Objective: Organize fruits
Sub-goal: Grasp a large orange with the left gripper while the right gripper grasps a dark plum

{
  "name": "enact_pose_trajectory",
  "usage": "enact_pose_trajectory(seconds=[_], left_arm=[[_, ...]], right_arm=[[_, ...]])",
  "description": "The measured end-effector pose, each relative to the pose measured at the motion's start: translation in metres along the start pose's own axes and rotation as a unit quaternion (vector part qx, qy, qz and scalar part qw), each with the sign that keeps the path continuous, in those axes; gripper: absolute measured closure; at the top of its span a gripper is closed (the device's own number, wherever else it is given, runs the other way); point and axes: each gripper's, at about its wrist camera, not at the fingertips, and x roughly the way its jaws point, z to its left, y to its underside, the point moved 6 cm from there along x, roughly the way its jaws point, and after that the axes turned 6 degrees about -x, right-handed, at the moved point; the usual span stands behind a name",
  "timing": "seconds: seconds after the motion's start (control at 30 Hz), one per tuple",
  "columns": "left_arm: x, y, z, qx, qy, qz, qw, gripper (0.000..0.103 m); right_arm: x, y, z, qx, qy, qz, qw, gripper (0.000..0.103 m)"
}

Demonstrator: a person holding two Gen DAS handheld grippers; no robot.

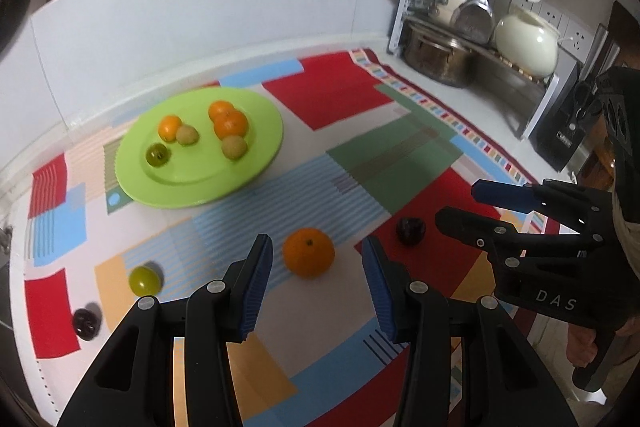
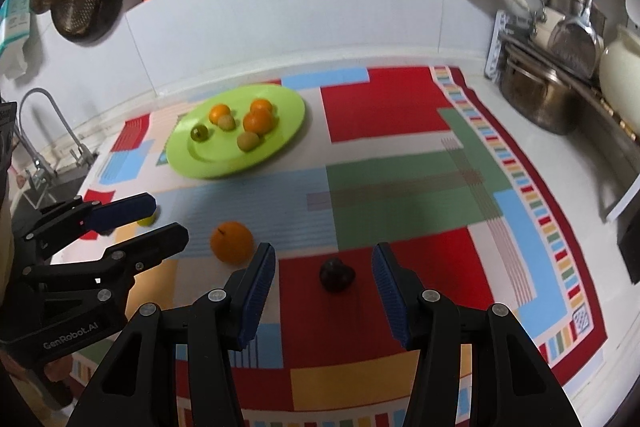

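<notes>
Between the plate (image 1: 256,169) and both parted, empty tongs (image 1: 316,291) (image 2: 324,297), bare cloth (image 1: 360,155).

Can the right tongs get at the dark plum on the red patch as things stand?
Probably yes: the right tongs are open, the dark plum lies alone ahead between the fingers, the orange well aside.

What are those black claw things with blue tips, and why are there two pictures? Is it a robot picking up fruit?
No robot: a person holds tongs in each hand, with a camera on each. One picture looks along the left tongs, the other along the right tongs. Both are open and hold nothing. On the colourful cloth a green plate holds small oranges and greenish fruits. Loose on the cloth lie a big orange, a green fruit and two dark fruits; one dark fruit sits ahead of the right tongs.
</notes>
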Motion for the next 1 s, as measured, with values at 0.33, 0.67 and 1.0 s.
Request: enact_pose_trajectory(seconds=[0.33, 0.67, 1.0], left_arm=[[0.037, 0.012, 0.003, 0.005, -0.007, 0.034, 0.9994, 0.057], [0.071, 0.014, 0.007, 0.002, -0.011, 0.061, 0.9981, 0.058], [0.081, 0.012, 0.008, -0.007, -0.009, 0.066, 0.9977, 0.062]], right_arm=[[0.032, 0.019, -0.007, 0.007, -0.006, 0.042, 0.999, 0.052], [0.062, 0.028, -0.011, 0.022, -0.012, 0.072, 0.997, 0.052], [0.074, 0.024, -0.009, 0.013, -0.016, 0.071, 0.997, 0.063]])
